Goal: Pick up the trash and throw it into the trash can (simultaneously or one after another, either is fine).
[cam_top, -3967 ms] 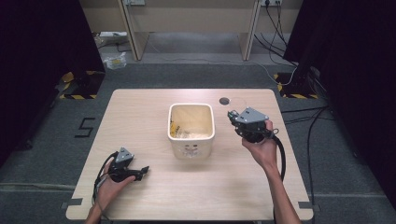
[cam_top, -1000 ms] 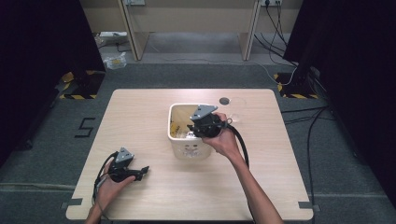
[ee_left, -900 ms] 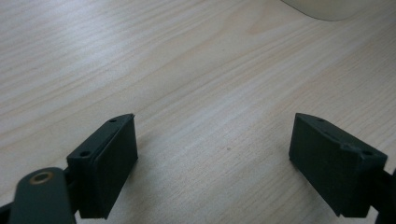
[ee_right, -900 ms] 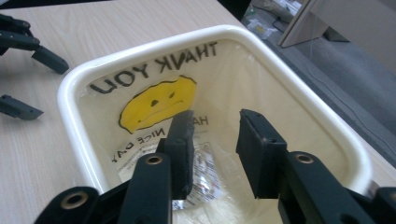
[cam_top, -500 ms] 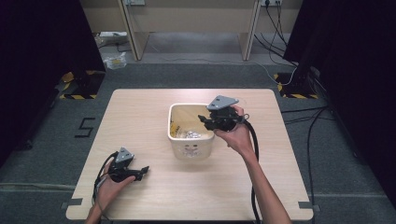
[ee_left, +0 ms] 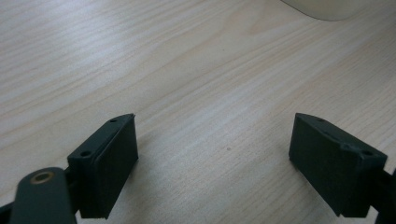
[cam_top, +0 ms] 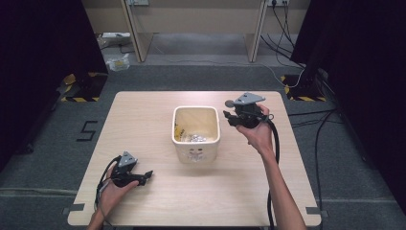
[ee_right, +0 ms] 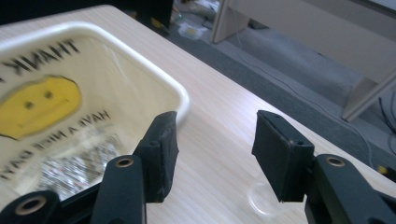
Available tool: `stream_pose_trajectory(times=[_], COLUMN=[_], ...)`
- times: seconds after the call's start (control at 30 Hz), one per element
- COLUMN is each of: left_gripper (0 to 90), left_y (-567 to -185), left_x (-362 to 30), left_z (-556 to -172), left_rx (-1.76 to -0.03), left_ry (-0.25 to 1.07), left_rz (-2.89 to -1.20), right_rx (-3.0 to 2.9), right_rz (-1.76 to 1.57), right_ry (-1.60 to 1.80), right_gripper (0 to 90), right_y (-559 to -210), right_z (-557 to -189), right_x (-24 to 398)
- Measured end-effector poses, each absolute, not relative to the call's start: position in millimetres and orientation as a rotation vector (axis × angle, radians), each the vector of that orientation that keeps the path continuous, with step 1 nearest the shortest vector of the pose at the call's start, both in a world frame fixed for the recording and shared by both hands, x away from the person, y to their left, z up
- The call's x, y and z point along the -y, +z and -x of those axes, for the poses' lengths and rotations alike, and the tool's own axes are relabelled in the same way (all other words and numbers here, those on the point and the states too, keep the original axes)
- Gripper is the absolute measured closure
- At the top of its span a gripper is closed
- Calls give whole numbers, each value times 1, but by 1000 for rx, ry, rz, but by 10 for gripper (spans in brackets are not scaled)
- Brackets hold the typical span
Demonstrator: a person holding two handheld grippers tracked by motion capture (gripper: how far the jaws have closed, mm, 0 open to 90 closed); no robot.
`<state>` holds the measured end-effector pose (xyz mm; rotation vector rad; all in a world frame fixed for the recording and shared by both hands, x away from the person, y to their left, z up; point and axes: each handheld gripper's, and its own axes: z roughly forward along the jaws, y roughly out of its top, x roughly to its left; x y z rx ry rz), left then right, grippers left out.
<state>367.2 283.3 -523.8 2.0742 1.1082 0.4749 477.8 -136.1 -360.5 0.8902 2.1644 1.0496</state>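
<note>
Dark curtains and a grey floor surround the pale wooden counter point(cam_top: 158, 201), where a cream bin point(cam_top: 196, 146) stands near the middle, lined with a plastic bag printed with a yellow smiley face point(ee_right: 35, 105) and holding some crinkled silvery scraps point(cam_top: 194, 139) at the bottom. The right gripper point(cam_top: 234, 117) hovers just beside the bin's right rim, above the counter, and its fingers point(ee_right: 161, 154) have just been opening, with nothing between them; they stand apart and empty. A small dark round object point(cam_top: 230, 102) lies on the counter near the far edge, behind that gripper, and a clear ring-like thing point(ee_right: 261, 200) sits on the wood below the fingers, too blurred to name. The left gripper point(cam_top: 146, 175) rests low at the near left of the counter, its fingers point(ee_left: 109, 158) spread wide over bare wood, holding nothing. It looks like a drop into the bin is finished; the next move probably calls for carrying the right gripper to another loose item and lowering the spread fingers around it.
</note>
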Motion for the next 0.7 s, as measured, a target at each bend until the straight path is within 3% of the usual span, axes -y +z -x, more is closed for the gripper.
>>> stream_pose_trajectory(times=[0.7], left_gripper=[146], left_y=[-524], left_x=[-283], left_z=[-367], left_rx=[-1108], left_ry=[476], left_rz=[-2073], right_rx=[-2140], right_rz=[-1041], right_ry=[907], right_gripper=[526], right_y=[-407], right_z=[-524], right_x=[147])
